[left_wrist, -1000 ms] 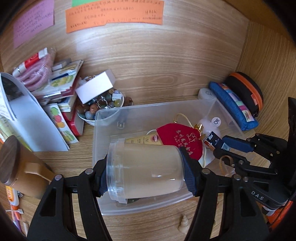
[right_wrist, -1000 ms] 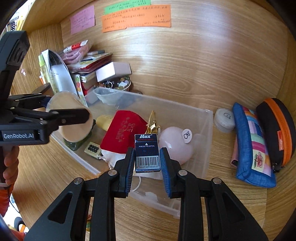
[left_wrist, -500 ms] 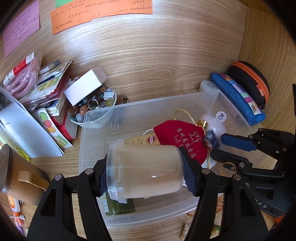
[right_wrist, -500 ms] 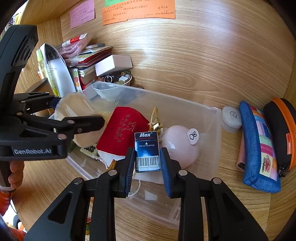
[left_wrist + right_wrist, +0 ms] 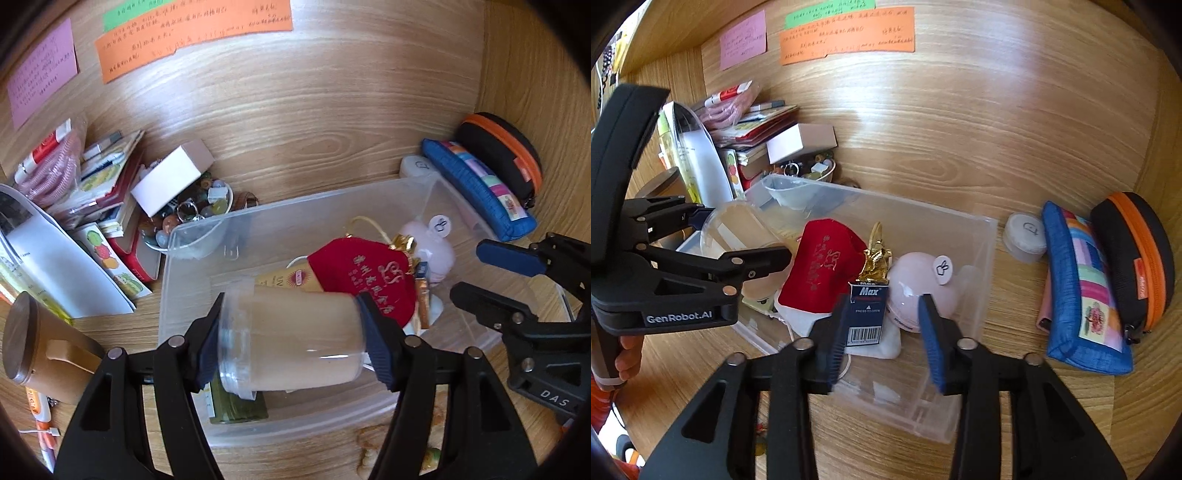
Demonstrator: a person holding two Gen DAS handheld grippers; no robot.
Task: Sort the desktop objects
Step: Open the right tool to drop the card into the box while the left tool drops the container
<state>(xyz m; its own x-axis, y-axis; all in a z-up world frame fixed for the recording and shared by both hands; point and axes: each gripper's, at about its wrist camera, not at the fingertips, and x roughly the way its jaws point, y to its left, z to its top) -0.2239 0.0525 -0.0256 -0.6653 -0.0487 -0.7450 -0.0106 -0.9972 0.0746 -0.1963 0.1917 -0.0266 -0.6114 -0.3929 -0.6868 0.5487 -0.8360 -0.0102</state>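
A clear plastic bin point(image 5: 960, 236) lies on the wooden desk. It holds a red pouch point(image 5: 820, 273), a gold trinket point(image 5: 875, 258) and a pink round gadget point(image 5: 916, 280). My right gripper point(image 5: 884, 325) hovers over the bin's near side and its jaws are opening. A blue staple box point(image 5: 866, 317) stands between them against the left pad, clear of the right pad. My left gripper point(image 5: 291, 332) is shut on a clear jar point(image 5: 295, 343) of beige stuff. It holds the jar sideways over the bin's point(image 5: 295, 214) left part.
A blue pencil case point(image 5: 1082, 291), a black and orange case point(image 5: 1134, 251) and a small white tub point(image 5: 1025, 236) lie right of the bin. Left of it are stacked books with a white box point(image 5: 801, 142), a bowl of beads point(image 5: 192, 218) and a brown cup point(image 5: 37, 347).
The right jaws have parted and let go of the staple box, which now rests in the bin. The left gripper with the jar has barely moved.
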